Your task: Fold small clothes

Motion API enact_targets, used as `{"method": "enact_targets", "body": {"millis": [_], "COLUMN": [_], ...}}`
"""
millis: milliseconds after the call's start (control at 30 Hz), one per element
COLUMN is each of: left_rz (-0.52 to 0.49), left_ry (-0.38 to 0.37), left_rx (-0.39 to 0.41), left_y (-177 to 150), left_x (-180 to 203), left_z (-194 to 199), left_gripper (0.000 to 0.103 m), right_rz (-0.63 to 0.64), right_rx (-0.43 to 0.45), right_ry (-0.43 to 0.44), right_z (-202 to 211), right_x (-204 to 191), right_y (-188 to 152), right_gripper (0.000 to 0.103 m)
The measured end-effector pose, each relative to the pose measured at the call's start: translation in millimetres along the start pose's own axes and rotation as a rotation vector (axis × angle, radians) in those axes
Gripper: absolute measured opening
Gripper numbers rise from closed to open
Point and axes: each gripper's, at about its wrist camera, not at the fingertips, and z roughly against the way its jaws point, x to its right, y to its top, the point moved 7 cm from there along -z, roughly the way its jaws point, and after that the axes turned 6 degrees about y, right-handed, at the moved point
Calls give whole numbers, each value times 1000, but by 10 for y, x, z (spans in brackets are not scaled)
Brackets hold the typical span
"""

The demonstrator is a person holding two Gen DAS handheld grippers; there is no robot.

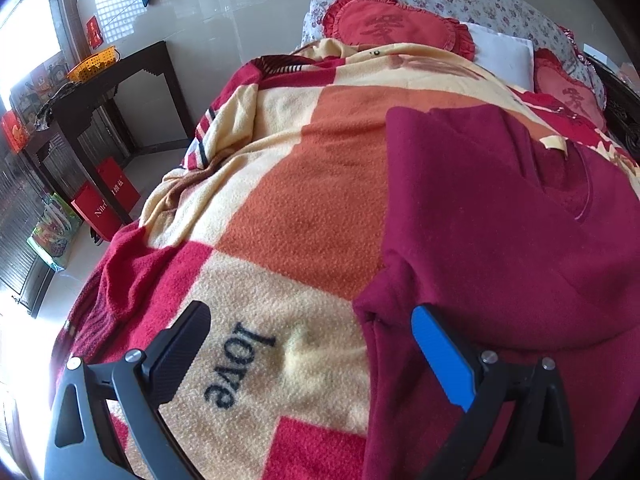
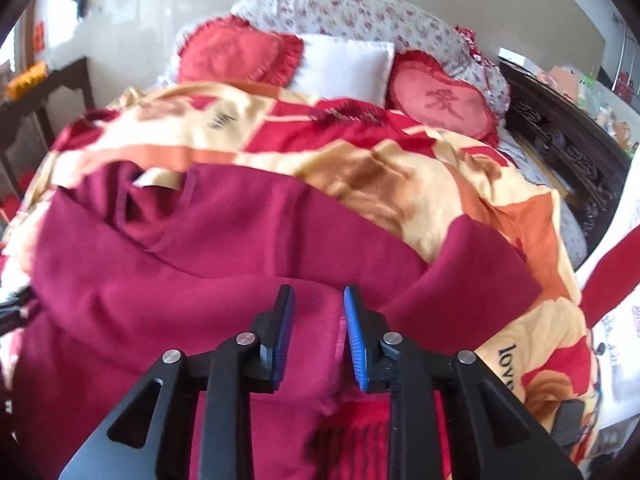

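A dark red knitted garment (image 1: 500,216) lies spread on a checked blanket (image 1: 304,208) on a bed. My left gripper (image 1: 312,344) is wide open above the garment's near left edge, its blue-padded finger (image 1: 440,360) over the cloth, the other over the blanket. In the right wrist view the garment (image 2: 200,264) fills the middle. My right gripper (image 2: 318,320) is partly open, its jaws a narrow gap apart, low over a fold at the garment's near right edge. Whether cloth is pinched I cannot tell.
Two red heart cushions (image 2: 440,100), a white pillow (image 2: 344,64) and a floral pillow (image 1: 460,0) lie at the bed's head. A dark wooden side table (image 1: 100,92) with a yellow basket stands left. Red bags (image 1: 108,200) sit on the floor. A carved dark headboard (image 2: 560,148) runs along the right.
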Motion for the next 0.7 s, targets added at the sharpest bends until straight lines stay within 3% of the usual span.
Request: {"method": "enact_targets", "body": {"millis": [133, 333, 500, 600, 700], "left_rz": [1, 4, -18, -20, -38], "left_ry": [-17, -107, -161, -176, -167], "left_rx": [23, 48, 44, 28, 5], "left_y": [39, 114, 147, 135, 91], "left_x": [-5, 136, 381, 514, 618], "left_z": [154, 379, 390, 324, 214], "left_gripper": [103, 103, 103, 103, 103], "right_rz": [-28, -85, -134, -171, -295], "right_rx": [-19, -163, -119, -76, -22], "right_ry": [86, 78, 151, 121, 80], "right_z": [-19, -559, -313, -130, 41], "right_x": [-149, -75, 22, 308, 868], "right_y": [-108, -477, -395, -321, -283], "right_gripper": [7, 7, 9, 12, 16]}}
